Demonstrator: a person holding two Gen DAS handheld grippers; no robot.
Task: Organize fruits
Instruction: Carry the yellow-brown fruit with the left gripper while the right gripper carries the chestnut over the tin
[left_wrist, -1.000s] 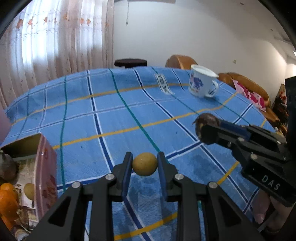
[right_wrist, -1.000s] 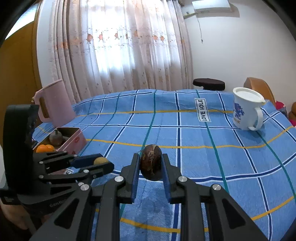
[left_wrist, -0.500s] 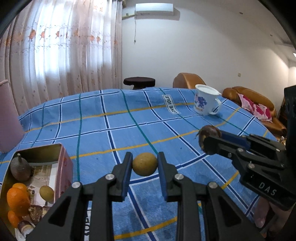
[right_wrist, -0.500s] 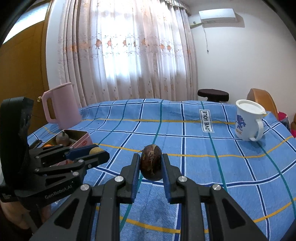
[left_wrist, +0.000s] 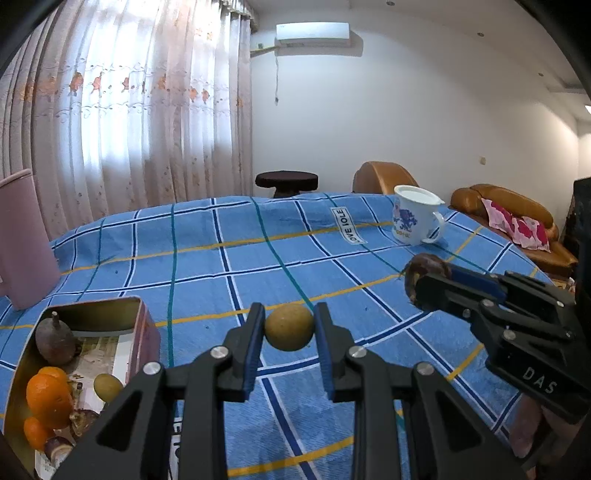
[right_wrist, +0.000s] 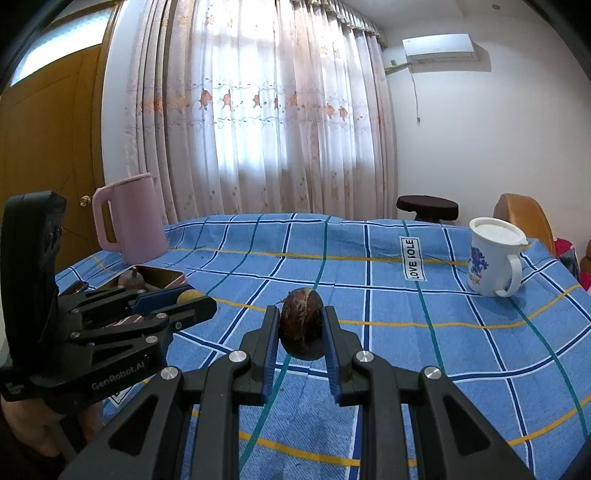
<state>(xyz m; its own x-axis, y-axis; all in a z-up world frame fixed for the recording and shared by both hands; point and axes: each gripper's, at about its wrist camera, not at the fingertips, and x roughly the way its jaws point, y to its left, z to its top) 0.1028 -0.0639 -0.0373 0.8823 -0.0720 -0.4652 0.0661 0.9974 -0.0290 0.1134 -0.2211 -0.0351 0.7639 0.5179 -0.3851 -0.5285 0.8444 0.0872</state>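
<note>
L tongs (left_wrist: 289, 328) pinching yellow fruit (left_wrist: 289, 327), R tongs (right_wrist: 301, 334) pinching brown fruit (right_wrist: 301, 328). I'd watch: both round, could squirt out over tin (left_wrist: 142, 332).

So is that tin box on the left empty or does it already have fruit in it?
Partly filled. The tin box holds oranges, a dark pear-shaped fruit and a small yellow-green fruit, with bare lining showing between them.

Woven cotton-like tablecloth (left_wrist: 207, 266), matt; shiny gold metal tin (left_wrist: 22, 369); glossy white enamel mug (right_wrist: 491, 258); matt pink plastic jug (right_wrist: 133, 218); sheer embroidered curtain (right_wrist: 258, 110); rough, dull brown fruit (right_wrist: 302, 323)
</note>
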